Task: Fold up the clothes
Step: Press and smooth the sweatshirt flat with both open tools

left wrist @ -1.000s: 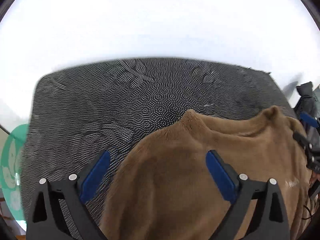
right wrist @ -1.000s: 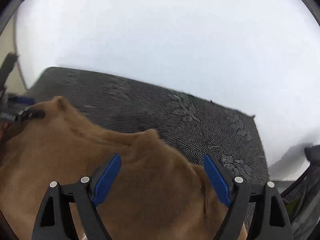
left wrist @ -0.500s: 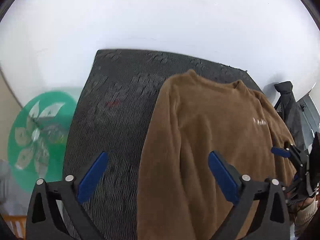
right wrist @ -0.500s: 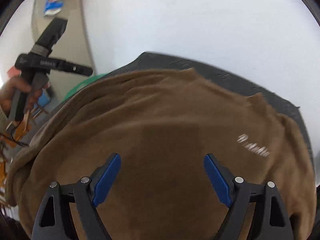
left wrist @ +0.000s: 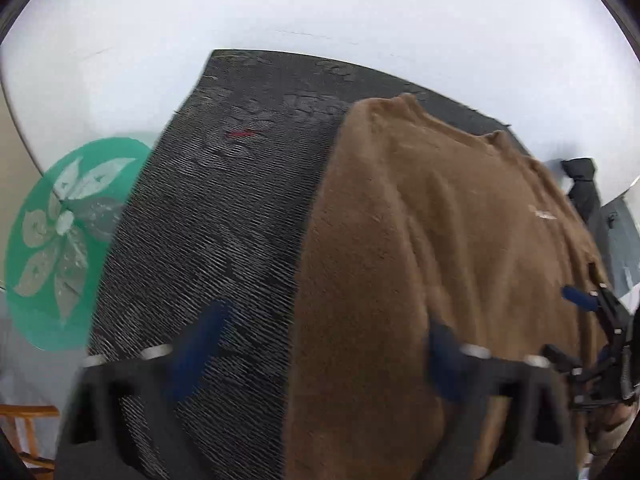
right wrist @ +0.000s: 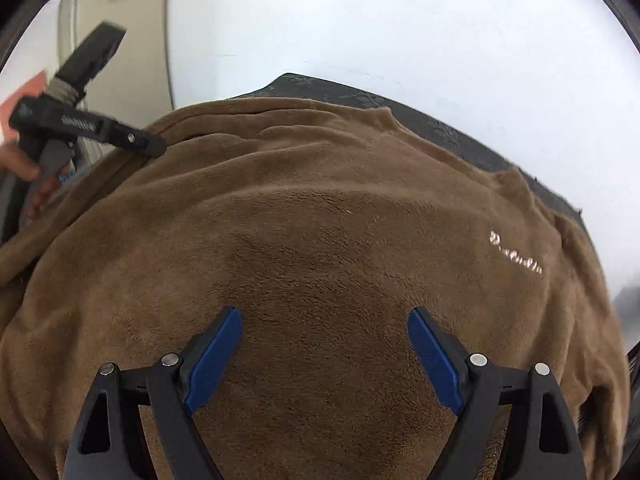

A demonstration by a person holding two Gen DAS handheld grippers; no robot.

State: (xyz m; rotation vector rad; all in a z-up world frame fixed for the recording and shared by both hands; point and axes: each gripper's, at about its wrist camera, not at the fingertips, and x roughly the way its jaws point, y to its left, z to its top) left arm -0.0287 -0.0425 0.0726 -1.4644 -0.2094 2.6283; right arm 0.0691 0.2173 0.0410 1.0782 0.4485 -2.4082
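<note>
Brown fleece top (right wrist: 320,248) fills the lower and middle frame of our right wrist view, spread flat on the dark woven mat (left wrist: 208,216). Our right gripper (right wrist: 324,344) hovers over it, jaws wide, holding nothing. Our left gripper (left wrist: 320,352) sits at the bottom of its frame, blurred, jaws also wide and empty, straddling the garment's left edge and bare mat. Farther up, the neckline and shoulders lie toward the top of the mat; white lettering (right wrist: 516,258) shows at right. We judge it laid out but no fold visible yet: sleeves and body folds all remain. Green floral disc (left wrist: 60,236) sits beyond at left.
</note>
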